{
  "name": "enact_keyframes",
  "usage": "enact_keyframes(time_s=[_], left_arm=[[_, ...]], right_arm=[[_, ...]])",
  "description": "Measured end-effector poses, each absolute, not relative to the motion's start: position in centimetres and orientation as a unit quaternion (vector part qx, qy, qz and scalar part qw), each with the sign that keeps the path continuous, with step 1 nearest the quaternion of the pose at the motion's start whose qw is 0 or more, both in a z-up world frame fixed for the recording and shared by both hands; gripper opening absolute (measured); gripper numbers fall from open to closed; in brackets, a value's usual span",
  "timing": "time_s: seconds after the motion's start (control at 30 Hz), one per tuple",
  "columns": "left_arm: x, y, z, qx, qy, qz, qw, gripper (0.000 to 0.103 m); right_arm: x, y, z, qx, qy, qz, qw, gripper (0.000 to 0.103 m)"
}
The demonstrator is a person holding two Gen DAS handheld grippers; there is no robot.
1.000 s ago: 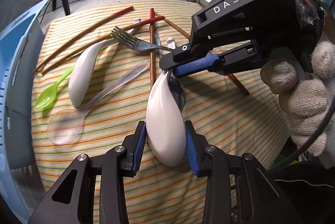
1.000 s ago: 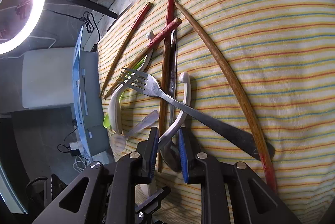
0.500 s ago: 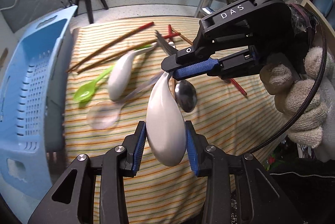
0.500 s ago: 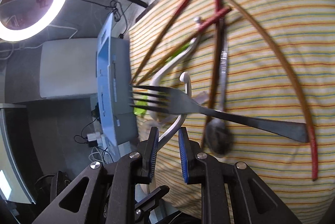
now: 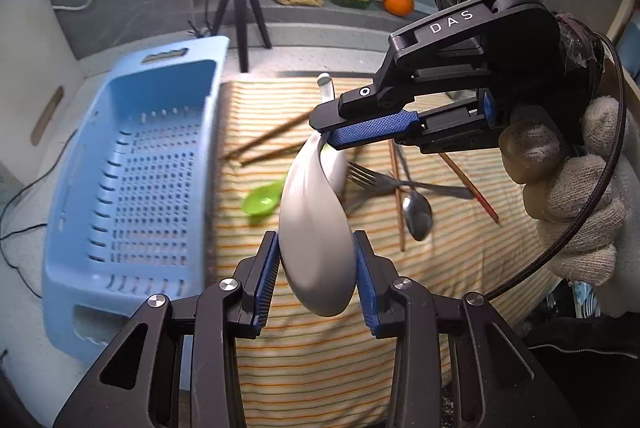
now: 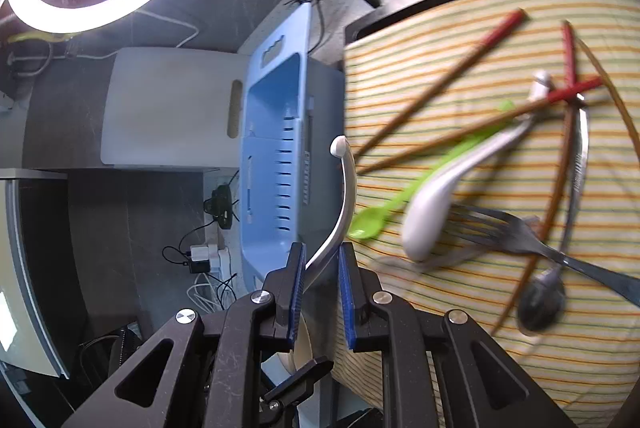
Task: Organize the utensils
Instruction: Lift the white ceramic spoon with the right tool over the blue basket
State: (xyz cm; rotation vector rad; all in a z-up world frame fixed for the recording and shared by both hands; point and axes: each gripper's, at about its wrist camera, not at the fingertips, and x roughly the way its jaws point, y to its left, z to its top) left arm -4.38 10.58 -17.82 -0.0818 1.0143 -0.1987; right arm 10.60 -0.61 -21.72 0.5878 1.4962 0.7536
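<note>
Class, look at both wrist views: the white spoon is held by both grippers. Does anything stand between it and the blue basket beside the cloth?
Nothing visible does. The white spoon is clear of the striped cloth, bowl in the left gripper, handle in the right gripper. The blue basket has its mouth uncovered, and no utensil shows inside it.

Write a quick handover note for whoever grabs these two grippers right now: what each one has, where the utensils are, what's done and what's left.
Left gripper: shut on the bowl of a white spoon, held up in the air.
Right gripper: pinching the same spoon's handle.
Basket: blue, left of the striped cloth, nothing visible inside.
On the cloth: second white spoon, green spoon, fork, metal spoon, chopsticks.
Done: one spoon lifted, none sorted yet.
Left: put this spoon away, probably into the basket, then the rest.
</note>
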Motion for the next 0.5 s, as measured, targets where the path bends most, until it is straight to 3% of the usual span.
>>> enact_keyframes(time_s=[0.5], left_arm=[[-2.3,19.7,-18.0,-0.051,0.479,-0.047,0.875,0.035]], right_arm=[[14.3,11.4,-21.1,0.213,0.656,0.356,0.63,0.014]])
